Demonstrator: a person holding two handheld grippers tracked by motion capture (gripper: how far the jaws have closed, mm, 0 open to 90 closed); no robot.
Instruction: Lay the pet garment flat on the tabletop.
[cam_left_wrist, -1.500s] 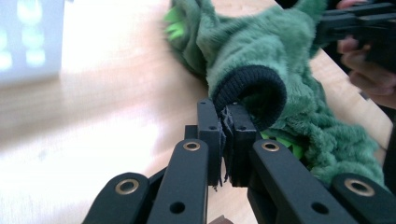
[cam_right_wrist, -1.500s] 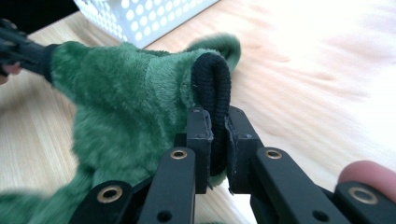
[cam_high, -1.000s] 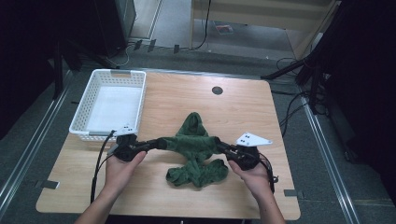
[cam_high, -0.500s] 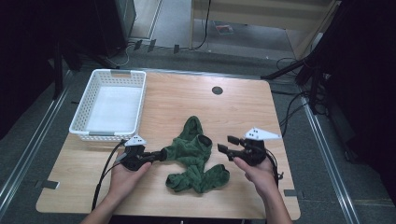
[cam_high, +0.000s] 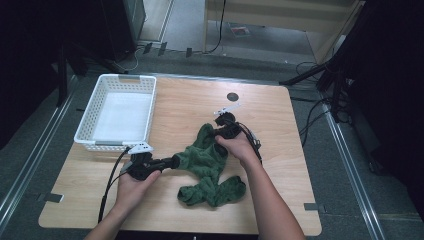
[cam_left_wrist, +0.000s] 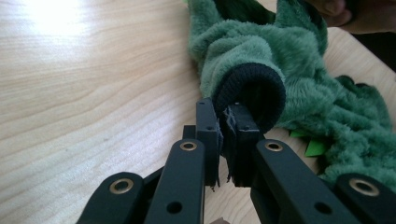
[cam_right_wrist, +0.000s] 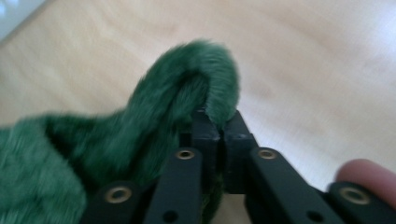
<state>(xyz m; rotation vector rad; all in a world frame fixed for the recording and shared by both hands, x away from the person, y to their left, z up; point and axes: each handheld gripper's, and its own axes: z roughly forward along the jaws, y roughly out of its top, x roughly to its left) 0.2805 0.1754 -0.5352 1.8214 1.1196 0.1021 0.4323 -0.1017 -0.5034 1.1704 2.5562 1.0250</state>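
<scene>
Green fleece garment (cam_high: 207, 162) lies on table (cam_high: 280, 150), beside white basket (cam_high: 85, 137) holding nothing.

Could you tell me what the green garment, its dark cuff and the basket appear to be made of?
Green garment: fluffy fleece or plush, from its matted pile. Dark cuff: ribbed knit, apparently. Basket: likely white moulded plastic, with slotted lattice walls.

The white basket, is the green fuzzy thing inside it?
No, the white basket holds nothing, and the green fuzzy garment lies on the table beside it.

High view looks down on the whole table (cam_high: 280, 150); both gripper views sit close (jaw-level) — all share the green garment (cam_high: 207, 162).
</scene>
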